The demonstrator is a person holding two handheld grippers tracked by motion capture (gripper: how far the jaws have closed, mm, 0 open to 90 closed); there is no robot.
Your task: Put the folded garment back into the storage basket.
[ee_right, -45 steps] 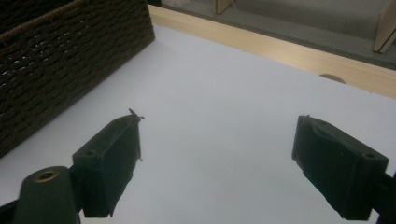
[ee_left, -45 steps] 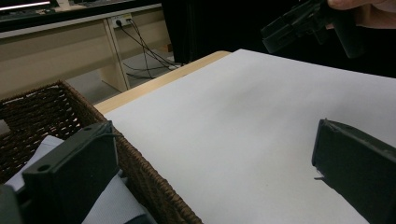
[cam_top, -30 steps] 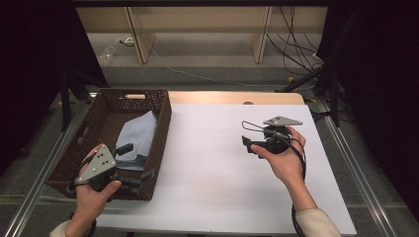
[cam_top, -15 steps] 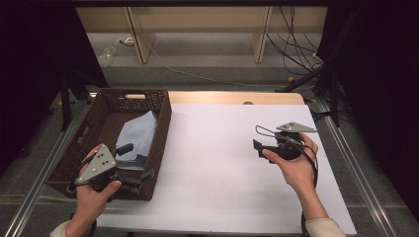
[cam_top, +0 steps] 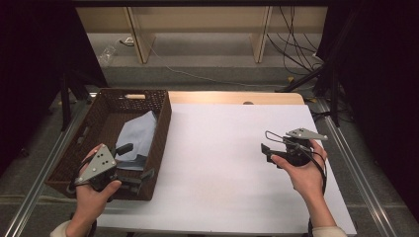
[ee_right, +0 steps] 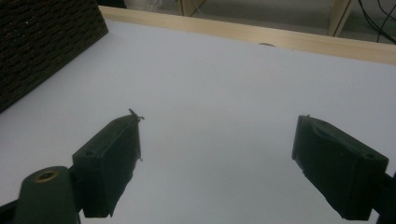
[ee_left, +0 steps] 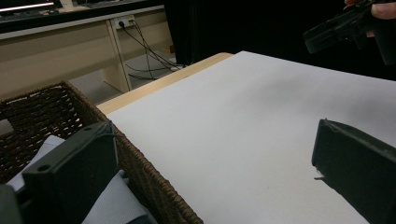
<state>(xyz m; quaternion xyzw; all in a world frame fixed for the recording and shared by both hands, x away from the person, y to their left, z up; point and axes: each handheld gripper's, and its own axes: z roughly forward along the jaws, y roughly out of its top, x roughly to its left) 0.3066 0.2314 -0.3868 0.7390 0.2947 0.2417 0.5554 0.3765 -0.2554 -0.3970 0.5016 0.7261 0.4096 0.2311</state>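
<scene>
- Two black grippers are seen, the left gripper (cam_top: 134,168) and the right gripper (cam_top: 266,152), each with two blocky, flat-faced jaws.
- A grey three-cornered plate dotted with small dark holes is mounted on top of each.
- A thin black cable is looped from the right gripper's body.
- A round, brass-coloured screw hole is shown beside one jaw in the right gripper view.
- Pale cuffs are worn at both wrists.
</scene>
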